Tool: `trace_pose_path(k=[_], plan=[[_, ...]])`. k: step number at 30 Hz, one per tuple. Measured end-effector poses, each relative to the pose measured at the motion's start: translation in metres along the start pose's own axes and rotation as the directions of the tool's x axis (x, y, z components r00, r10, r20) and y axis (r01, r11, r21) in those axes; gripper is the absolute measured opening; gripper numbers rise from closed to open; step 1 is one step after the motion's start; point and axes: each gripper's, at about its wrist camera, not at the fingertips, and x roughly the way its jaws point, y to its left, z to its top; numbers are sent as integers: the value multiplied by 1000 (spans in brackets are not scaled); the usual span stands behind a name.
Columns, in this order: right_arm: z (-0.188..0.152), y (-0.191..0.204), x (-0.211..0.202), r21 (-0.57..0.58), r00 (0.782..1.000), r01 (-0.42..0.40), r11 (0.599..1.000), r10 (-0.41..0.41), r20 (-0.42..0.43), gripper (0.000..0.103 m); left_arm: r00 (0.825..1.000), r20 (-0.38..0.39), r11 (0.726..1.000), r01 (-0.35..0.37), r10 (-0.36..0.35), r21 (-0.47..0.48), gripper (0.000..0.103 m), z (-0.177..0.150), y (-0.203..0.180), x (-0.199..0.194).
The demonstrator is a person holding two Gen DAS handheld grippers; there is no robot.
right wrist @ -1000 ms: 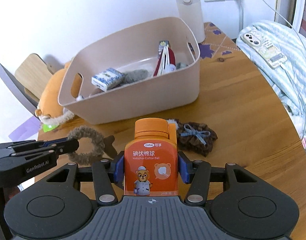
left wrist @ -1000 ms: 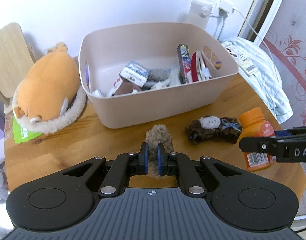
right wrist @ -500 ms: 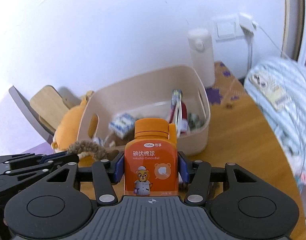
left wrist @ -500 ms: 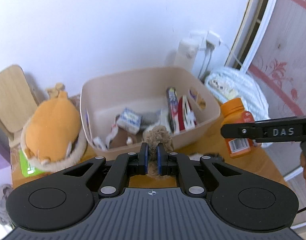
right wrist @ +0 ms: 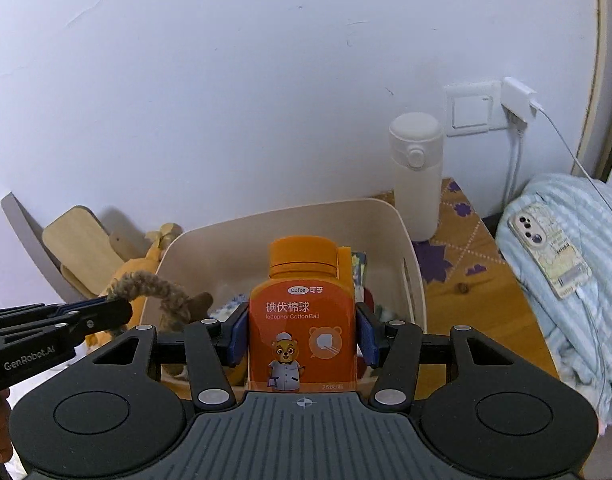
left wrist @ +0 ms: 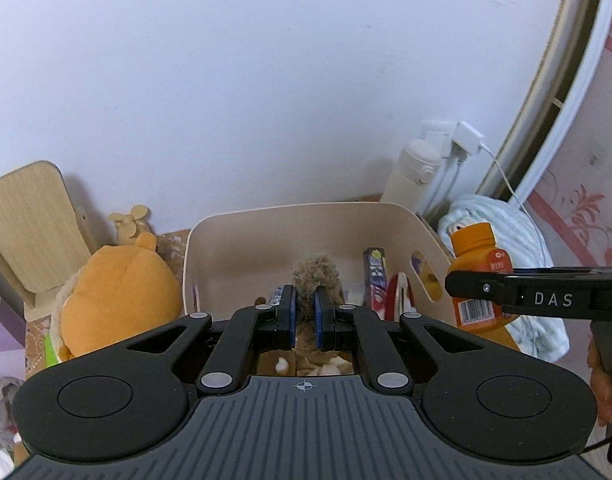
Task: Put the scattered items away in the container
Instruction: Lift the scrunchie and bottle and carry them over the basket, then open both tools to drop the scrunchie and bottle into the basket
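My left gripper [left wrist: 303, 312] is shut on a fuzzy brown scrunchie [left wrist: 316, 274] and holds it in the air in front of the beige tub [left wrist: 289, 216]. The scrunchie also shows in the right wrist view [right wrist: 153, 286], hanging from the left gripper [right wrist: 105, 312]. My right gripper [right wrist: 301, 332] is shut on an orange cotton-ball bottle [right wrist: 301, 316], held upright before the tub [right wrist: 410, 248]. The bottle shows in the left wrist view [left wrist: 478, 264] right of the tub. Several items lie in the tub.
An orange plush toy [left wrist: 117, 296] lies left of the tub. A white flask [right wrist: 416, 176] stands behind it by a wall socket [right wrist: 472, 110]. A striped cloth [right wrist: 566, 280] with a phone [right wrist: 546, 252] lies on the right of the wooden table [right wrist: 486, 304].
Both grippers have risen and moved toward the tub with their items. The view now tilts up toward the wall, and the tabletop in front is out of sight.
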Motion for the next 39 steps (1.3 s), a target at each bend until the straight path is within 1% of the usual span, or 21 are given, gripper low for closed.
trace_pose_path(k=[3,6,8,11,13,16,22,23,24,25,26,27,28,31,32,35,38,39], plan=[[6,4,14,-31,1000,0,1000,0,-10,50,1000,-26,1000,-13,12,-25,8,1,3,20],[7,7,34,-42,999,-3,999,1,-46,50,998,-57,998,-41,38,-46,8,-3,9,46],[5,8,48,-40,997,-3,999,0,-76,50,996,-82,997,-48,43,-55,8,-9,13,61],[-3,7,68,-46,993,10,999,-16,-119,50,989,-135,996,-75,68,-49,8,-18,18,81],[-9,5,78,-50,989,21,999,-29,-146,50,981,-176,994,-97,87,-53,9,-23,22,92],[-16,0,89,-57,982,40,998,-50,-183,50,972,-209,992,-119,107,-46,9,-29,25,101],[-23,-5,95,-73,975,55,996,-69,-211,50,967,-226,992,-122,114,-20,11,-33,23,107],[-22,-6,97,-72,974,57,996,-71,-214,50,967,-231,993,-118,109,-24,18,-32,23,108],[-22,-6,98,-71,974,56,996,-71,-217,50,966,-240,993,-112,101,-31,23,-32,23,109],[-23,-7,98,-70,973,56,996,-70,-219,50,964,-247,994,-106,93,-39,35,-31,24,109],[-23,-7,98,-67,974,57,996,-71,-217,52,964,-250,994,-102,87,-47,45,-32,23,108],[-23,-8,97,-65,974,56,996,-69,-215,59,965,-249,994,-98,82,-53,49,-32,22,106],[-22,-8,96,-66,975,52,996,-65,-213,60,966,-248,994,-94,78,-56,54,-32,22,105],[-22,-7,92,-88,976,47,995,-64,-209,71,963,-260,994,-89,71,-60,62,-34,21,103],[-22,-7,90,-92,977,49,995,-67,-205,76,962,-263,994,-88,68,-65,64,-35,22,102],[-20,-9,82,-85,979,44,995,-60,-195,79,964,-255,992,-97,73,-81,65,-37,24,96],[-18,-10,72,-78,981,42,996,-55,-185,88,969,-233,990,-110,86,-93,66,-37,27,86],[-19,-11,69,-80,982,40,996,-54,-181,89,971,-221,989,-112,88,-97,66,-38,29,82]])
